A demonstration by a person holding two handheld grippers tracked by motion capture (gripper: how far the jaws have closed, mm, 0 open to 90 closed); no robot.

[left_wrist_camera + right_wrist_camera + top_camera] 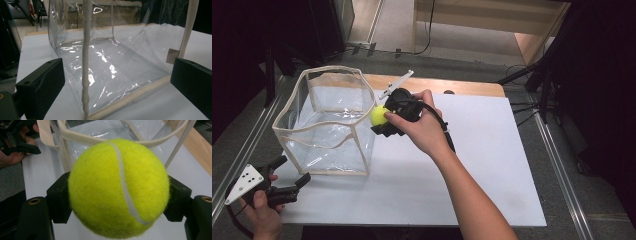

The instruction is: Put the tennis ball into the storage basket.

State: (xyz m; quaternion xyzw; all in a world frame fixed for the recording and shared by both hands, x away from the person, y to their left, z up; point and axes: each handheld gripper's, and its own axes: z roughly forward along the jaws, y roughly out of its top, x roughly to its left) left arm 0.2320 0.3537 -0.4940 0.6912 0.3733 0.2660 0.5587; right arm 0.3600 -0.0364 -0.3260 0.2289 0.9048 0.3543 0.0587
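Note:
A yellow-green tennis ball (379, 115) (117, 187) is clamped between the black jaws of my right gripper (383, 119) (117, 197), held in the air beside the right wall of a clear plastic bag (329, 117) with a cream fabric rim (100, 138). The bag stands upright and open on the white board. My left gripper (294, 180) rests near the board's front left corner, aimed at the bag's near corner (86, 75). Its jaws stand wide apart with nothing between them.
The white board (472, 165) lies on a wooden table top (462, 86) and has free room to the right of the bag. Metal rails (557, 165) run along both sides. Cables and black stands (542, 75) crowd the far right floor.

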